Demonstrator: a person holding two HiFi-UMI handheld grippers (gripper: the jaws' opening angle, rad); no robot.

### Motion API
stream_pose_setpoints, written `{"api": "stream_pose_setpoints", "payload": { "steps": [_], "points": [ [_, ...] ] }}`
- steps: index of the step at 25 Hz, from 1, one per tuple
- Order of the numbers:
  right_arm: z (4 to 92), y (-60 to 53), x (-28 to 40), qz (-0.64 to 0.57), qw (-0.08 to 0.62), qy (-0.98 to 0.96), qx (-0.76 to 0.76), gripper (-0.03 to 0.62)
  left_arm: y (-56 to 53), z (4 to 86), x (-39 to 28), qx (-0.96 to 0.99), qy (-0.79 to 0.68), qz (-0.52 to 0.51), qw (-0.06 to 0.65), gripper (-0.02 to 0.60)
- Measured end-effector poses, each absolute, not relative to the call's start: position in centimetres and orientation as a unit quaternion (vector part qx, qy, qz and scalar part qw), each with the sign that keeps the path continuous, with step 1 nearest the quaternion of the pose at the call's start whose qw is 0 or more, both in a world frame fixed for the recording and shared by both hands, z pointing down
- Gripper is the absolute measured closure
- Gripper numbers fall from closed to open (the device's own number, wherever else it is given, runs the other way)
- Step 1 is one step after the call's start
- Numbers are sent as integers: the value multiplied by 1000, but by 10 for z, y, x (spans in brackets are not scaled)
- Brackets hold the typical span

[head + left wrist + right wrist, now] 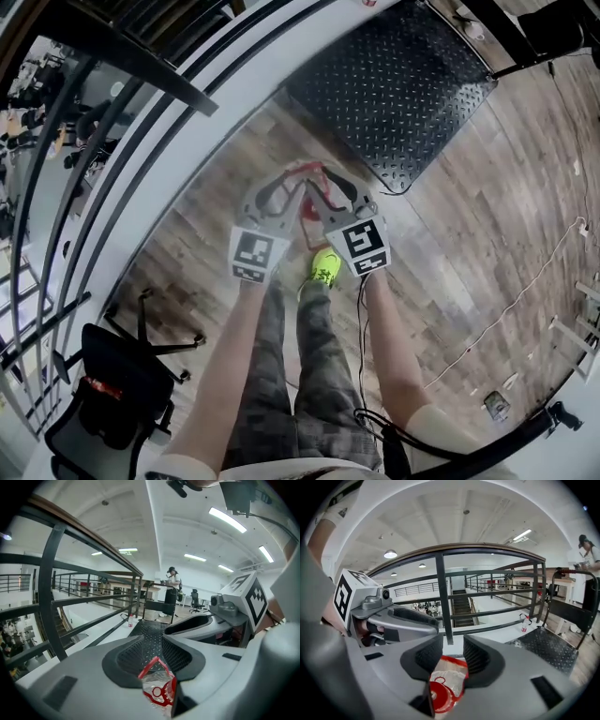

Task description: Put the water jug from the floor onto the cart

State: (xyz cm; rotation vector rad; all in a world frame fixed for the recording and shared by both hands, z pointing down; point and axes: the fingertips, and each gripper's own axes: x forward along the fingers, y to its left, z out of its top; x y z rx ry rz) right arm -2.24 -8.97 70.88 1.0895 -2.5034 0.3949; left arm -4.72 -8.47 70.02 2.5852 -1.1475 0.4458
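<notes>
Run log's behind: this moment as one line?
clear plastic water jug with red cap: on wood floor; left gripper: open over it; right gripper: open over it; black tread-plate cart: ahead

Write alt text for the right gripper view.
The jaws of the right gripper stand apart, and the red-capped top of a clear water jug shows in the gap between them. The left gripper sits close at the left, a dark railing runs behind, and the black studded cart lies at the right.
</notes>
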Motion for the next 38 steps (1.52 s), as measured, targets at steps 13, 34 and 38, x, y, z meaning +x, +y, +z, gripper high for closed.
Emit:
{"api": "stream_pose_setpoints", "payload": {
  "steps": [13,34,38],
  "points": [
    [772,-88,-25,133,252,-884,371,436,-80,776,-59,867,-419,192,188,456],
    [832,-109,-12,182,281,-859,387,413,-90,835,-69,853,-424,193,235,454],
    [836,-114,-14,182,286,-860,383,413,-94,836,-69,852,-427,191,235,456]
  ]
}}
